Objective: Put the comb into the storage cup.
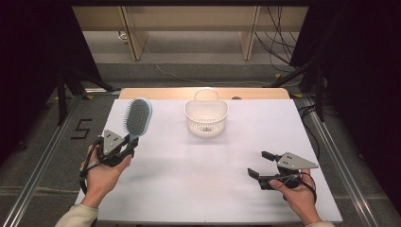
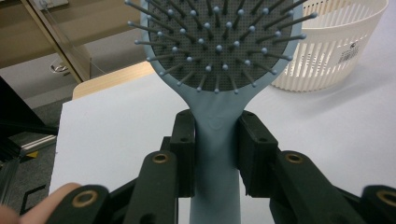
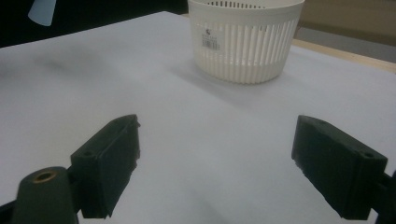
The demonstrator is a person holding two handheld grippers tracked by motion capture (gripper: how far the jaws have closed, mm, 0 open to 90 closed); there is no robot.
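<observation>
At the left edge: the hairbrush [image 1: 137,116] stood up off the surface [image 1: 208,184], its blue handle pinched between the left tongs [image 1: 126,140], bristle head tipped toward the far side.
Grip on the handle: both black pads pressed the narrow neck just below the head in the left gripper view [image 2: 217,140], clamped on it low, with all the weight of the head above.
Risk, swivel: that head looked top-heavy, so I judged it could pivot in the pads if the hand swung quickly toward the basket.
Risk, slip: the handle was smooth and tapered, and a loosening squeeze would likely let it slide down and clatter onto the surface.
Risk, rim strike: the brush seemed long against the basket's mouth; coming in flat, it could catch the rim or the handle loop and tip the light basket over.
Basket: the white slatted basket [image 1: 206,117] sat upright at the far middle of the surface, well apart from the brush.
Basket contents: nothing large showed inside; a small dark spot at the bottom was too small to tell.
Right tongs: the right tongs [image 1: 260,164] hovered near the right edge, jaws wide apart, nothing between them, pointing at the basket [image 3: 245,39].
</observation>
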